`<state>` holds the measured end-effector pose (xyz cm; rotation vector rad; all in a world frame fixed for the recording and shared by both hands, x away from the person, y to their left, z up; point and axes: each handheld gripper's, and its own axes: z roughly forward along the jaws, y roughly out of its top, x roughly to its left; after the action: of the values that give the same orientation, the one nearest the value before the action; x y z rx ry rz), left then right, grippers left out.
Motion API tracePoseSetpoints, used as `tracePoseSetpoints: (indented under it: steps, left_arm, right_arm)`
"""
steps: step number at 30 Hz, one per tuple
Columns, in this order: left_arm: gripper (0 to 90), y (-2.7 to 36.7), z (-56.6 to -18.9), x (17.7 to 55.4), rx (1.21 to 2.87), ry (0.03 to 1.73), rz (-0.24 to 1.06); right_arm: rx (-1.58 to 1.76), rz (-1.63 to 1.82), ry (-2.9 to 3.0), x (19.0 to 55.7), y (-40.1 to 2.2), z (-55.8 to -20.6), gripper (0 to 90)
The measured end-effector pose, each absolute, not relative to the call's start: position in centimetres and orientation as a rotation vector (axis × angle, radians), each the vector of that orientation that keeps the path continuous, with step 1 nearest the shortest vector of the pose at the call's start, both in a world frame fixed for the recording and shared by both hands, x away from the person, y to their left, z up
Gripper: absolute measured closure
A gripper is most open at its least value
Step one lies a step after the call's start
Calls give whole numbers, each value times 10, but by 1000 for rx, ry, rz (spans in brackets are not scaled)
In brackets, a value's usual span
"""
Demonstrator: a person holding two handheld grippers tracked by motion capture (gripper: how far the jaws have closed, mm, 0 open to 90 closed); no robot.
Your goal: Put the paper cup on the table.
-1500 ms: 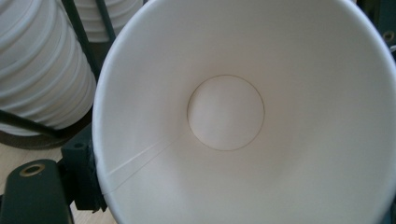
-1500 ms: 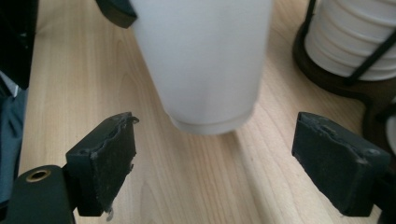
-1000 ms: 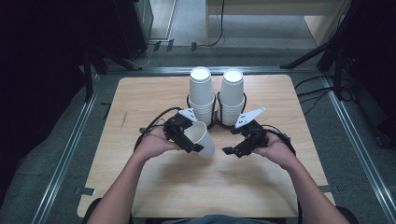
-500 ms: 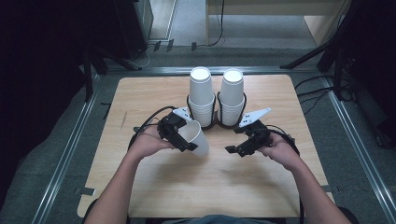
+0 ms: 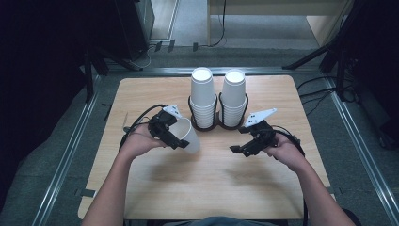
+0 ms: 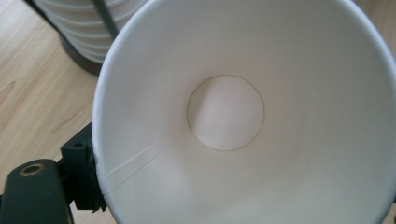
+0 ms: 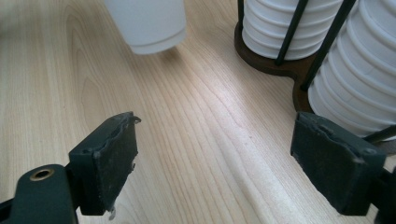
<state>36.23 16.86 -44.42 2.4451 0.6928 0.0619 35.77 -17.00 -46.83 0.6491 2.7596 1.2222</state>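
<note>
Left gripper point(image 5: 175, 136): I have it clamped on the rim of a single white paper cup point(image 5: 187, 135); in the left gripper view the cup's mouth faces the camera and one black jaw presses its outer wall at lower left; the other jaw is hidden inside or behind the cup.
Cup position: tilted and held near the middle of the table point(image 5: 141, 94), just in front of the holder; whether its base rests on the wood I cannot tell.
Right gripper point(image 5: 240, 149): jaws spread wide and holding nothing; it sits low over bare wood toward the table's right edge.
Cup holder point(image 5: 219, 123): dark wire rack near the far edge, with two upside-down stacks, the left stack point(image 5: 203, 96) and the right stack point(image 5: 234, 97), both tall.
Done, as I judge it: one cup is free of the stacks and in my grip.
Left: setting it upright on the table and letting go; many cups remain in the rack if more are wanted.
</note>
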Motion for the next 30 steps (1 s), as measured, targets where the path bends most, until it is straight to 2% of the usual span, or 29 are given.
tracePoseSetpoints:
  steps: [18,30]
  left_arm:
    - [98,206,-447,377,2417,829,93]
    - [95,242,-447,392,2423,969,170]
  right_arm:
    - [652,1190,2762,361,-175,-472,151]
    - [656,1175,2770,363,-173,-475,151]
